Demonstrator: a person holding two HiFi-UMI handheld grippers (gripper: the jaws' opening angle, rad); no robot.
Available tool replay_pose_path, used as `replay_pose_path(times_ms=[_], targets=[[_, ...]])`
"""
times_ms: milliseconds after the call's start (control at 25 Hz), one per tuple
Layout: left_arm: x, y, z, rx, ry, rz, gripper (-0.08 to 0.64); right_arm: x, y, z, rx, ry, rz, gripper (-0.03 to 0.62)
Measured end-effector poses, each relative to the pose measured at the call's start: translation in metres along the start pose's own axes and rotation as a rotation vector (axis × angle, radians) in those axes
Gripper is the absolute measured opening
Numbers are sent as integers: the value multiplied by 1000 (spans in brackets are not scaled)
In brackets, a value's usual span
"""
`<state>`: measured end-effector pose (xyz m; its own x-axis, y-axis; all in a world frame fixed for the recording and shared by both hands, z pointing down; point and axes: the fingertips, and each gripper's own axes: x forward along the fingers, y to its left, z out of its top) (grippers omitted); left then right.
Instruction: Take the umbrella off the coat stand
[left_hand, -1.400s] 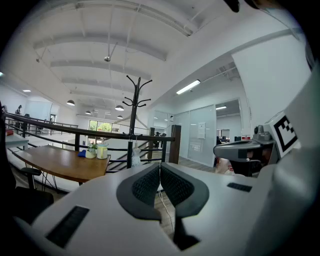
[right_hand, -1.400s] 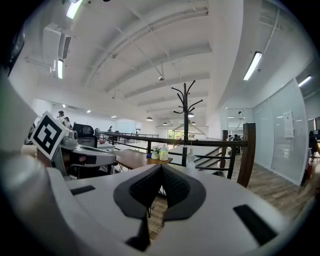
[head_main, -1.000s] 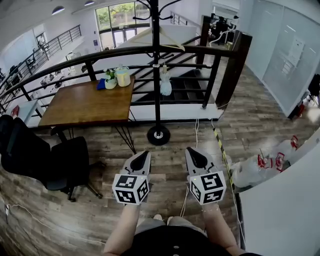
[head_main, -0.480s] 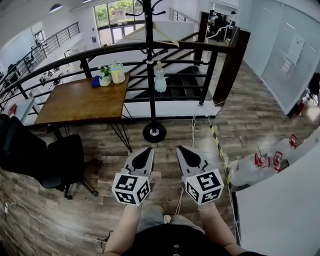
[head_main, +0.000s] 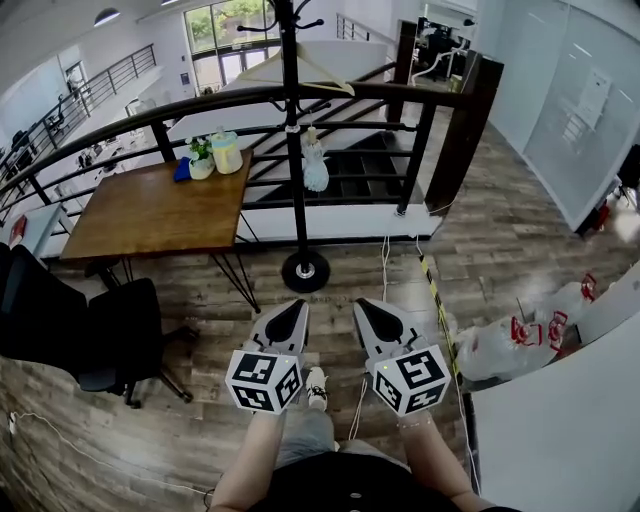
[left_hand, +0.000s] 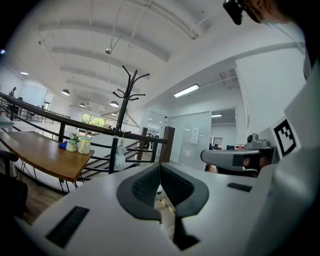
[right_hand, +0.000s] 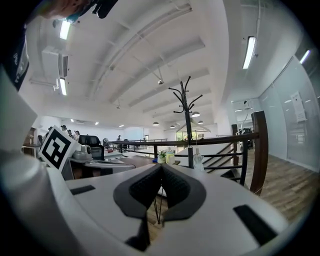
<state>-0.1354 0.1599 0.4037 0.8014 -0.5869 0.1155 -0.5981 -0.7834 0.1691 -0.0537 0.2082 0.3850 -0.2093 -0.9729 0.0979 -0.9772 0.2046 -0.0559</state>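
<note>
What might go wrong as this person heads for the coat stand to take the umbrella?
A loose cable lies on the floor ahead, a trip hazard. The umbrella hangs close to the slim coat stand, so a hard tug might rock it or shake off the hanger. The left gripper and right gripper are both shut; one must open first.
</note>
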Motion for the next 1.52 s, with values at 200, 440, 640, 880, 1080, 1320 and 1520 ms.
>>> replay_pose_path(times_ms=[200, 440, 640, 880, 1080, 1320, 1520], targets=[[60, 20, 13, 53, 23, -50, 15, 52, -37, 2, -7, 22, -18, 28], [127, 70, 53, 94, 4, -60, 15, 134, -72, 27, -93, 35, -40, 28], [177, 120, 73, 91, 3, -60, 15, 195, -97, 41, -86, 22, -49, 28], [216, 154, 79, 84, 5, -74, 15, 250, -116, 39, -82, 46, -48, 28], [232, 171, 71, 59, 26, -70, 15, 273, -121, 32, -68, 67, -33, 28], [256, 192, 67, 45, 54, -49, 15, 303, -136, 26, -52, 91, -15, 28], [287, 207, 68, 52, 57, -15, 15, 334, -165, 26, -44, 87, 0, 28]])
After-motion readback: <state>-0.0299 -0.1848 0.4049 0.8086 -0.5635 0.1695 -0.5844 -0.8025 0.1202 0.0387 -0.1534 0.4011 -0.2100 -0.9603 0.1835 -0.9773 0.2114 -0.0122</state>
